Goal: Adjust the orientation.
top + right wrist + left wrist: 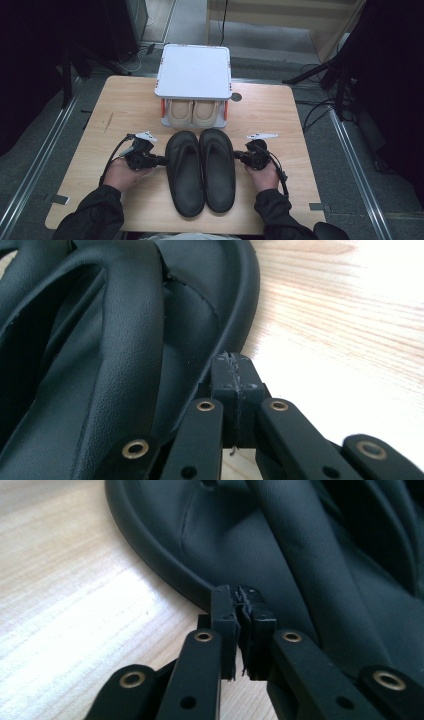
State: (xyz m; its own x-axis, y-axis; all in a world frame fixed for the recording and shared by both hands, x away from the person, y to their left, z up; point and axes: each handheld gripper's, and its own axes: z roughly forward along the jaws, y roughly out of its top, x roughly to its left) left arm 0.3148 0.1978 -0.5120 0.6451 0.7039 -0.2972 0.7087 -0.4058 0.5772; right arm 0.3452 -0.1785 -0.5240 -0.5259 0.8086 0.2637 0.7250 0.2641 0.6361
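- The pair of black flip-flops (201, 170) lay side by side, soles down, at the middle of the tabletop (125, 105), toes toward the far edge and heels near the near edge.
- At the far edge stood a small rack (194, 75) with a white top; on its lower level sat a pair of beige slippers (193, 113), just beyond the toes of the black pair.
- The left tongs (161, 160) met the outer rim of the left flip-flop, and the right tongs (238, 156) met the outer rim of the right one.
- Judged stage: the black pair had not been lifted or stowed. The work seemed to be squaring or pushing the pair toward the rack, and that move remained to be done.
- The high view gave the whole layout: rack, both pairs and both hands, with the two tongs flanking the black pair symmetrically.
- The left gripper view gave the left tongs (241, 625) at close range: the jaws stood almost together, a thin gap between the worn pads, nothing gripped, the tips against the raised rim of the sole (160, 565) beside the strap.
- The right gripper view gave the right tongs (235, 385) with jaws fully together, pad on pad and empty, tips touching the sole rim (245, 305); pale bare wood lay on the outer side.
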